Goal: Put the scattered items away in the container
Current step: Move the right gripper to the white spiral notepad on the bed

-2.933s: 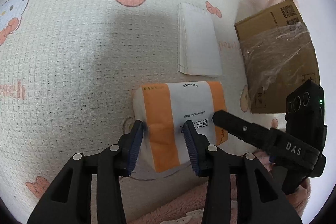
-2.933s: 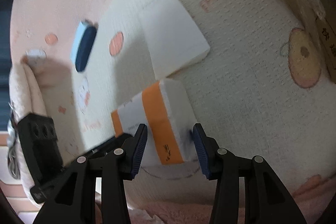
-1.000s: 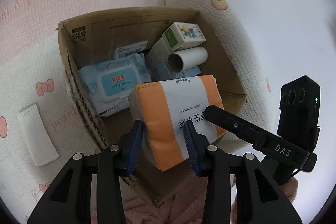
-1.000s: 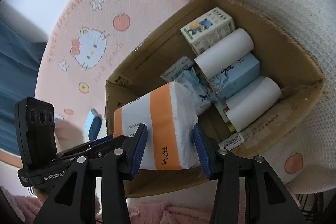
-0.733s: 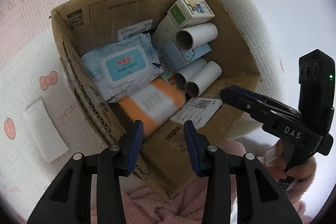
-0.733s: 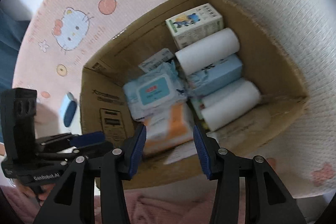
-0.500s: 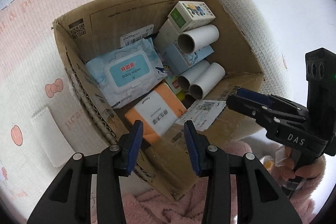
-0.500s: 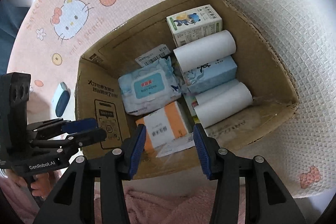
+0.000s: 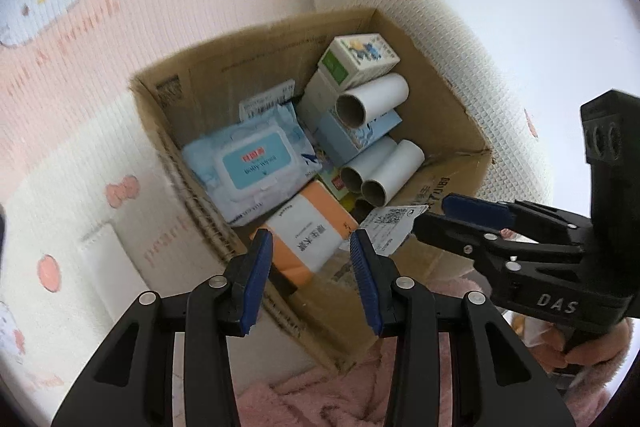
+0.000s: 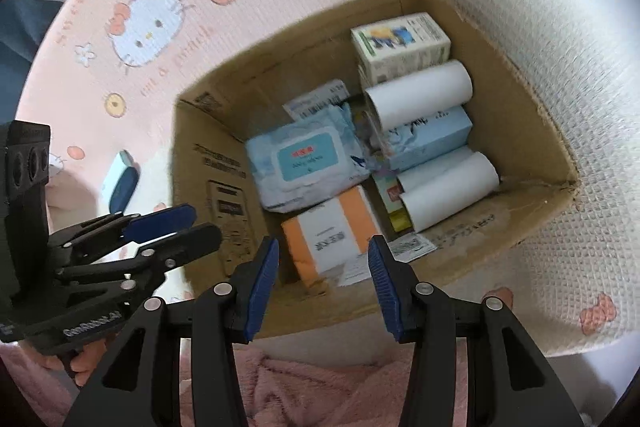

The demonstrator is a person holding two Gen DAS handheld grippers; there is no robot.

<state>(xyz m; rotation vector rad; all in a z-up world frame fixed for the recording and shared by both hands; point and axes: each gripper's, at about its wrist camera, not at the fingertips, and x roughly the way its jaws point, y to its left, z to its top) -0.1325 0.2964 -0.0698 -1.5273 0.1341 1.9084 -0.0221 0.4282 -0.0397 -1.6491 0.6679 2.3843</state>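
Items under the paper rolls [image 9: 394, 169] mostly hidden, wipes pack [image 10: 308, 157] lettering blurred in right view

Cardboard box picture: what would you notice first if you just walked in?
The open brown cardboard box on the pink cartoon-cat blanket, packed with things. Inside, a pale blue pack of baby wipes lies at its middle, an orange-and-white tissue pack below it, and white paper rolls on the right.

The orange-and-white tissue pack [image 9: 306, 233] is lying flat inside the open cardboard box [image 9: 448, 99], at centre frame. It is resting beside the baby wipes pack [image 9: 250, 163].
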